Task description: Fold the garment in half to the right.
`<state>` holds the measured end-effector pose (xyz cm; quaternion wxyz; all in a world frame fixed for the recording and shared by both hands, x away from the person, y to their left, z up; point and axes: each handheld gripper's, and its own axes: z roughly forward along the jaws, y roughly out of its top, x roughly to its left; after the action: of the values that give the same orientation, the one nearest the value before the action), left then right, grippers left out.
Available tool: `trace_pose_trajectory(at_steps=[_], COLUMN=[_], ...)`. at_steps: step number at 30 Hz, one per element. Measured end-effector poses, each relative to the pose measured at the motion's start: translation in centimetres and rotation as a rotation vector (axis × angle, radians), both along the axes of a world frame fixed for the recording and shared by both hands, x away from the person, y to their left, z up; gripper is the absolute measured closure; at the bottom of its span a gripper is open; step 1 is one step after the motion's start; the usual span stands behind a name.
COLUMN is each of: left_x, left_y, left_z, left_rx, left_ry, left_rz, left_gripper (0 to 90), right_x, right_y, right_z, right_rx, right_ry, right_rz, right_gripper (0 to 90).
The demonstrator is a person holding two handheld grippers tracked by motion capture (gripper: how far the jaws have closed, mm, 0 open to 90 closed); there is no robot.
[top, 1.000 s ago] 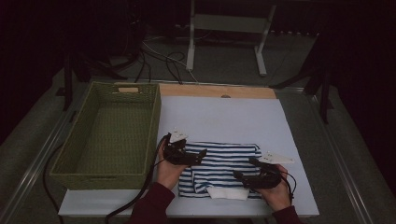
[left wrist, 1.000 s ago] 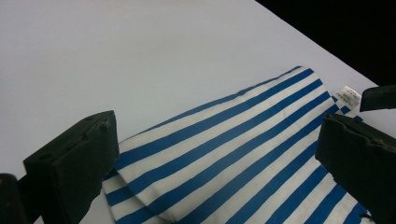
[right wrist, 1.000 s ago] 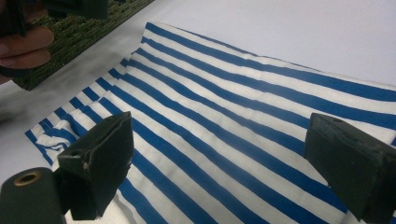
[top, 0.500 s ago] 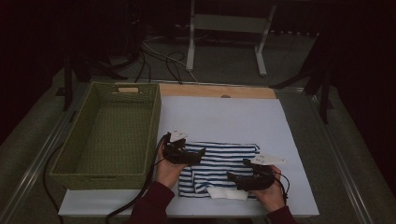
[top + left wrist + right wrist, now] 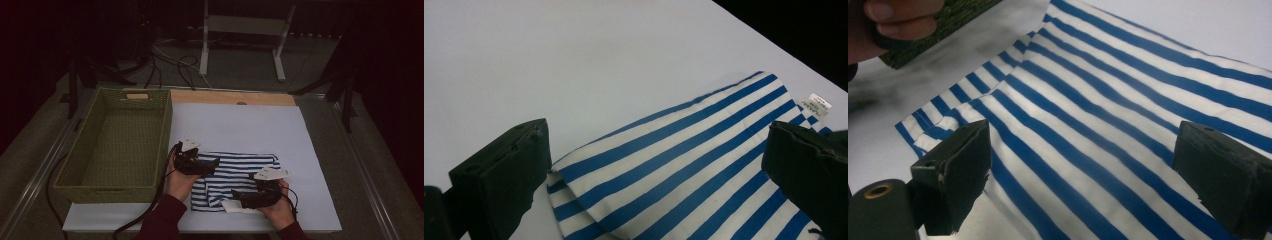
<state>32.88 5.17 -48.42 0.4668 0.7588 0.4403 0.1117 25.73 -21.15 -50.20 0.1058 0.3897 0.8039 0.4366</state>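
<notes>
Two hand-held grippers w/ wide-open jaws hang over a blue-and-white striped cloth [image 5: 235, 177] lying partly folded on a white table [image 5: 240, 125], near the person's edge. The left gripper [image 5: 212, 164] sits at the cloth's left end, jaws pointing across it toward the right; in the left gripper view the doubled edge [image 5: 574, 200] lies between and just ahead of the two black jaws, nothing pinched, a small sewn label [image 5: 816, 104] farther off past the right-hand jaw. The right gripper [image 5: 239, 199] hovers at the near right part, jaws aimed leftward over the stripes; in the right gripper view the cloth spans the whole gap between its jaws, a folded corner [image 5: 923, 132] just beyond the left-hand one. Neither holds anything yet. The fabric looks thin, light and limp, approx. zero stiffness: it will likely sag, drape and slide on the smooth top, so a pinch on a doubled edge or a corner, both layers together, seems the safest hold vs. the flat middle. Both of the person's hands come in low from the near side, wrists almost level w/ the table. A green woven basket [image 5: 75, 180] stands just left of the left gripper, well clear of the cloth.
</notes>
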Motion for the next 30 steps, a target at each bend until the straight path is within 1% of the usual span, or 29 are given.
trace_pose_trajectory(at_steps=[2, 6, 9, 11, 13, 15, 17, 19, 23, 25, 29, 30], left_x=[0.0, 0.0, 0.0, 0.0, 0.0, 0.0, 0.0, 0.0, 0.0, 0.0, 0.0, 0.0], left_y=[0.0, -0.1, -0.1, -0.1, -0.1, -0.1, -0.1, -0.1, -0.1, 0.0, 0.0, 0.0], left_z=[0.0, 0.0, -0.1, -0.1, -0.1, -0.1, -0.1, -0.1, 0.0, 0.0, -0.1, -0.1], left_rx=[-0.004, 0.000, -0.003, -0.004, -0.006, -0.008, -0.008, -0.009, -0.008, -0.008, -0.008, -0.008], left_ry=[0.000, 0.001, 0.004, 0.005, 0.005, 0.004, 0.004, 0.005, 0.004, 0.004, 0.005, 0.005], left_rz=[0.002, 0.001, 0.001, 0.000, 0.002, 0.002, 0.002, 0.001, 0.001, 0.003, 0.005, 0.005], left_gripper=[0.2, 0.3, 0.2, 0.2, 0.2, 0.2, 0.2, 0.2, 0.2, 0.2, 0.2, 0.3], right_x=[-0.1, -0.4, -0.5, -0.6, -0.7, -0.7, -0.8, -0.9, -0.9, -1.0, -1.2, -1.4], right_y=[0.8, 1.9, 2.8, 3.4, 4.0, 4.6, 5.2, 5.8, 6.8, 7.1, 7.3, 7.4], right_z=[-0.1, -0.3, -0.5, -0.5, -0.5, -0.7, -0.8, -1.1, -1.7, -2.0, -2.0, -1.8], right_rx=[-0.014, -0.022, -0.039, -0.041, -0.051, -0.069, -0.084, -0.115, -0.159, -0.172, -0.161, -0.140], right_ry=[-0.001, 0.003, -0.002, -0.007, -0.013, -0.026, -0.030, -0.039, -0.040, -0.040, -0.045, -0.045], right_rz=[0.017, 0.040, 0.062, 0.072, 0.074, 0.089, 0.098, 0.107, 0.117, 0.127, 0.136, 0.145], right_gripper=[9.2, 10.1, 10.1, 10.4, 10.8, 10.9, 11.0, 11.1, 12.2, 12.3, 12.6, 13.0])
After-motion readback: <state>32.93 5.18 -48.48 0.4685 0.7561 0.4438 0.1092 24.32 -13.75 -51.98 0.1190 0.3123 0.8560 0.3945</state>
